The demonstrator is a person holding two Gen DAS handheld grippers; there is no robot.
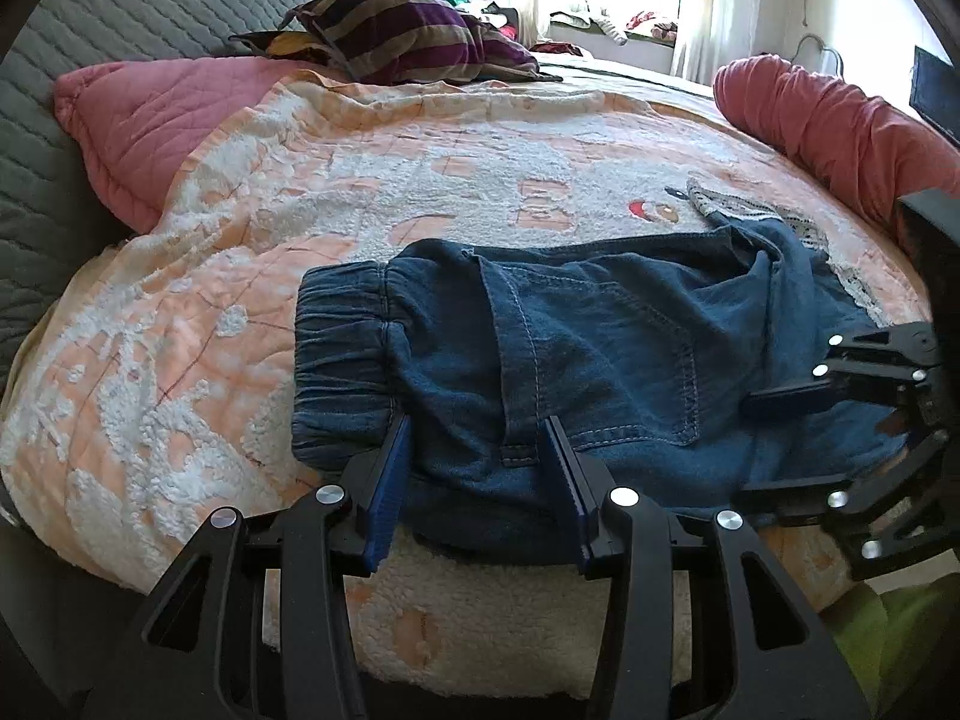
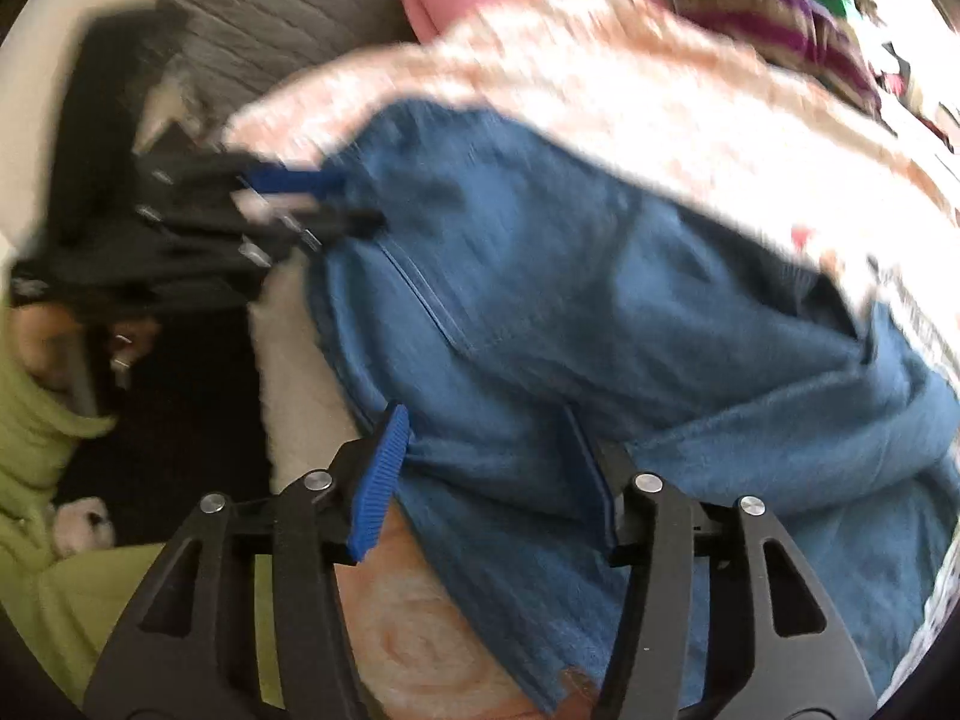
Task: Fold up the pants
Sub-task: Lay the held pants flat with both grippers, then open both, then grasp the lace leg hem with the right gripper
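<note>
Left wrist view: my left fingers straddle the pants on the bed, unpinched; right fingers released after laying the fold.

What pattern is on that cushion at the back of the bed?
The cushion has purple and tan stripes, clearest in the left wrist view.

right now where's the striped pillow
In the left wrist view the striped pillow lies at the far side of the bed, behind the peach blanket and just right of the pink quilted cushion.
</note>
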